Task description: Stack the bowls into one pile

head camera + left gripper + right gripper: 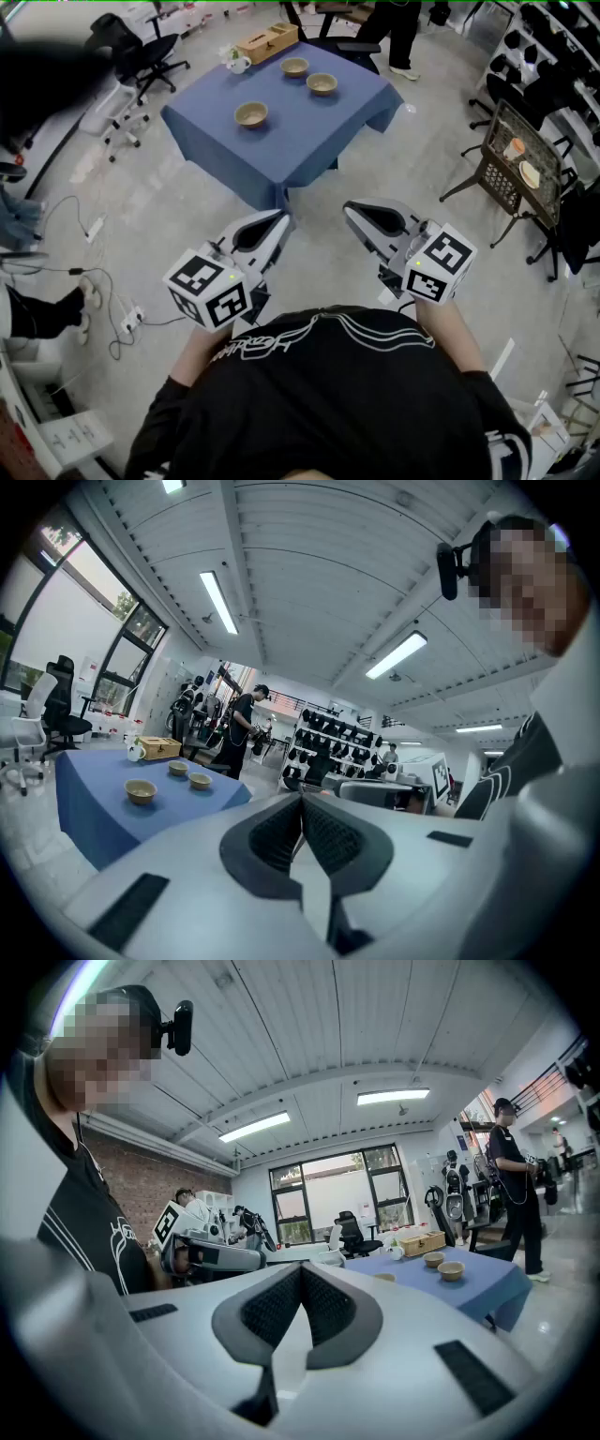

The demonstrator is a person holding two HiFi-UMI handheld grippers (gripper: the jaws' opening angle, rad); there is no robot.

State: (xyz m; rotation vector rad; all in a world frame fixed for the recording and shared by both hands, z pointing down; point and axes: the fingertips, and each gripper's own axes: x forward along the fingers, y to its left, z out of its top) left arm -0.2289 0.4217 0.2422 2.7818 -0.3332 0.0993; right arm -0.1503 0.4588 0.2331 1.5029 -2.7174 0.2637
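Evidently awaiting the approach, the left tool and right tool were both closed and empty, held level well short of the table, on which three bowls sat apart, none yet stacked.

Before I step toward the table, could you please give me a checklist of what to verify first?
1. Three bowls upright and apart on the blue table (near bowl, far bowl, right bowl): ok.
2. Nothing in the left tool: ok.
3. Nothing in the right tool: ok.
4. Jaws open for grasping: not ok, both shut.
5. Tools at the table: not ok, bare floor between.
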